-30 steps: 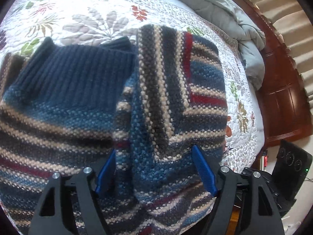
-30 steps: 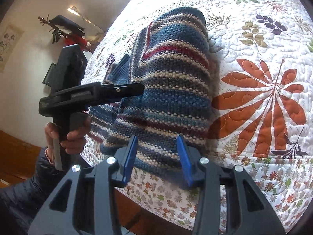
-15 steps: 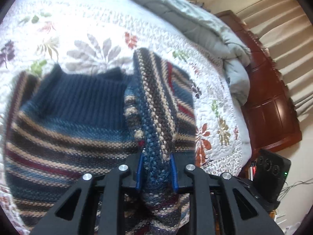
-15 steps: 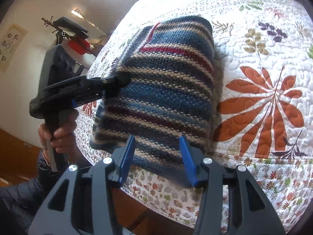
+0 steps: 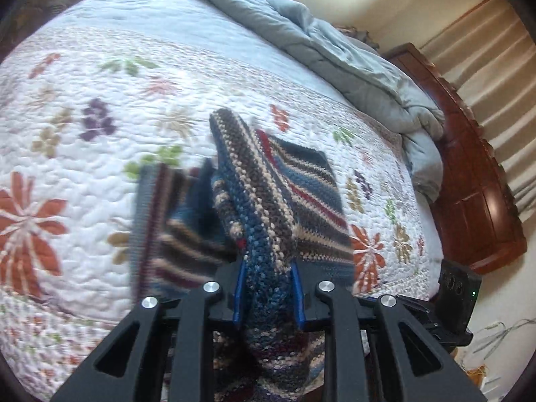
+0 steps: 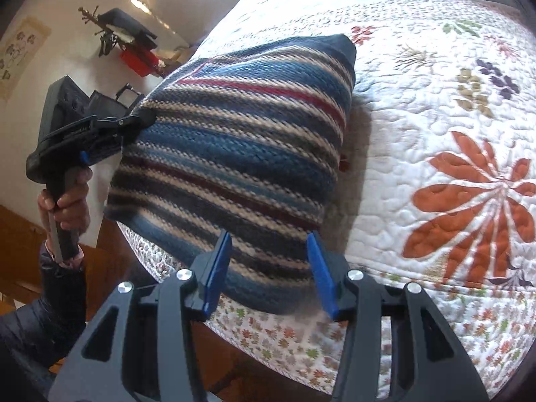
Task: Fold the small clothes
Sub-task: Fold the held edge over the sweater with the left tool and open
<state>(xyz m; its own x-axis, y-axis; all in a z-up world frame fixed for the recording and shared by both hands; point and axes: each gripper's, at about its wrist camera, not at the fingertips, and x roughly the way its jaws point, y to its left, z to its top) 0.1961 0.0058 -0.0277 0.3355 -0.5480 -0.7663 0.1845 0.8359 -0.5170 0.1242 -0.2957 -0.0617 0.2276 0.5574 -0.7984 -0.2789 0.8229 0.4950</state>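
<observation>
- The striped knit sweater (image 6: 231, 154) fills the centre of the right wrist view, lifted off the floral quilt (image 6: 452, 107) and hanging near the bed's edge, one corner pulled toward the left of the frame.
- The left gripper (image 5: 268, 296), bottom centre of its own view, is clamped narrow on a bunched fold of the knit; in the right wrist view it pinches the left corner.
- The right gripper (image 6: 268, 278), bottom centre, has its blue pads half spread around the lower hem; whether they press the cloth cannot be told.
- To fold well, I judge both corners should be kept level and taut, then the panel lowered flat onto the quilt so edges meet without bunching.
- A grey duvet (image 5: 351, 50) lies crumpled at the upper right, clear of the work.
</observation>
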